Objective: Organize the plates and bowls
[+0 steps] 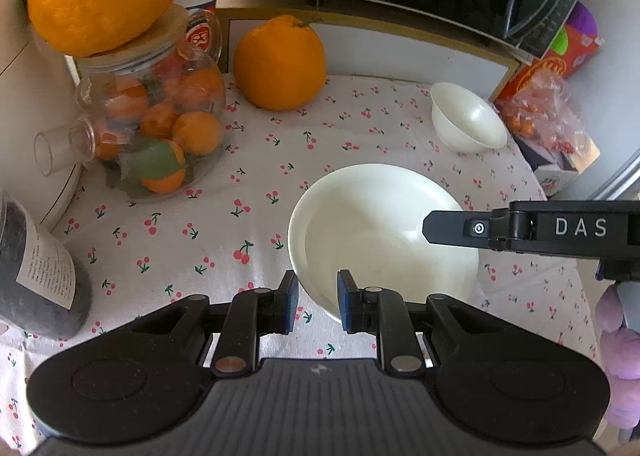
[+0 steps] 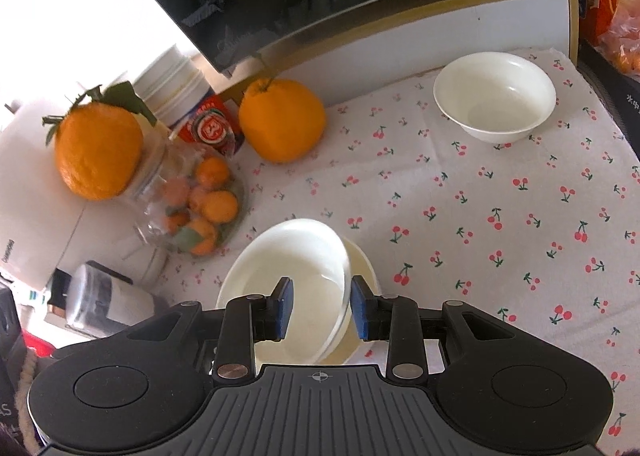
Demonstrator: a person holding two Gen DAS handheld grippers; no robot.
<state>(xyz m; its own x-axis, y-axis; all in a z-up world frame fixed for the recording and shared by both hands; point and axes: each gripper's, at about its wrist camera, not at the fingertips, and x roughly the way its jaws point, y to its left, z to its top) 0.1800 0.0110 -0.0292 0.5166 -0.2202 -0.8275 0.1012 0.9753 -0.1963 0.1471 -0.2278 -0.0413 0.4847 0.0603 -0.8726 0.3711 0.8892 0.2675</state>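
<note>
White and glossy, a shallow round plastic plate (image 1: 380, 232) lies on the cherry-print tablecloth (image 1: 200, 240); the left gripper (image 1: 318, 302) straddles its near rim with jaws parted, the right gripper (image 2: 322, 306) likewise, neither clamping. Farther back a small white bowl (image 2: 494, 95) stands near a large orange (image 2: 282, 119).
</note>
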